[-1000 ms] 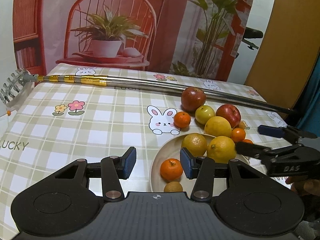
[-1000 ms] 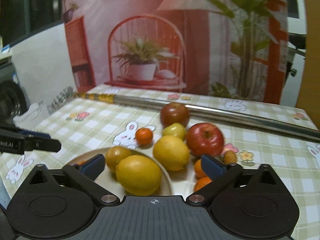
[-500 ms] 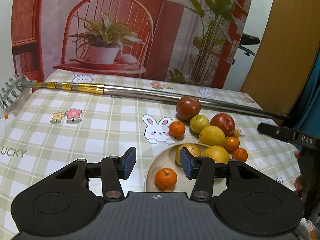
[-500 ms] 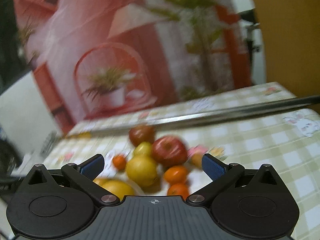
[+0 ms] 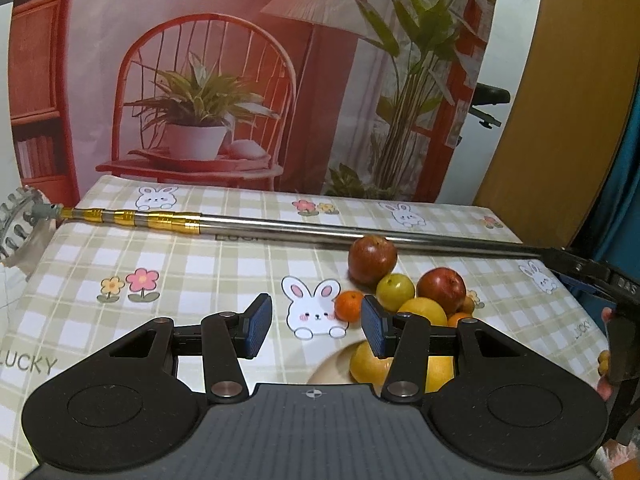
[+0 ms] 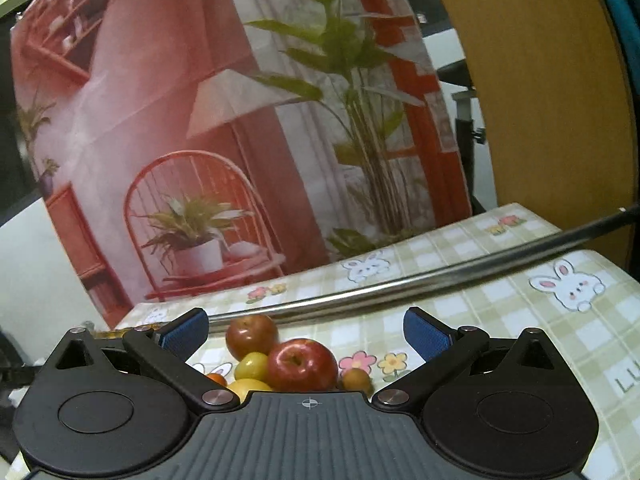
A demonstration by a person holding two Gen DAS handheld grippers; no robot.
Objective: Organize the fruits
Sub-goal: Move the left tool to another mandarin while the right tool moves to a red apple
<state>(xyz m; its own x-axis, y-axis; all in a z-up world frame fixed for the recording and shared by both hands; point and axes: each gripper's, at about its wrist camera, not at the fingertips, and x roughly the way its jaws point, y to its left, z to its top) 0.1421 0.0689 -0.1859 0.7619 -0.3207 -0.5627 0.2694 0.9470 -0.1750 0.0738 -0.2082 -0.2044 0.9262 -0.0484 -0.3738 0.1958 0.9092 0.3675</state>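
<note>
Both grippers empty. Left gripper (image 5: 316,326) fingers spread apart, nothing between them; it hung over the near tabletop (image 5: 192,264). Right gripper (image 6: 306,330) fingers spread wider, also holding nothing, raised above the fruit pile and tilted.

Fruit location: clustered right of centre. Plate (image 5: 332,368) was partly hidden behind the left gripper body; two yellow citrus (image 5: 366,364) sat on it. Off the plate, on the cloth: dark red apple (image 5: 372,258) touching the pole (image 5: 320,228), green fruit (image 5: 395,292), second red apple (image 5: 441,290), lemon (image 5: 424,312), mandarin (image 5: 348,306), and small orange fruit behind. Whether the lemon rested on the plate rim could not be told.

Progress, as judged: partway. Some fruit plated, at least five pieces left loose beside it.

Clearance: left half of the tabletop was open, with room to approach from there. The pole lay across the far side, closing off the space behind the apples. The right table edge was close to the pile; round fruit nudged that way could roll off.
</note>
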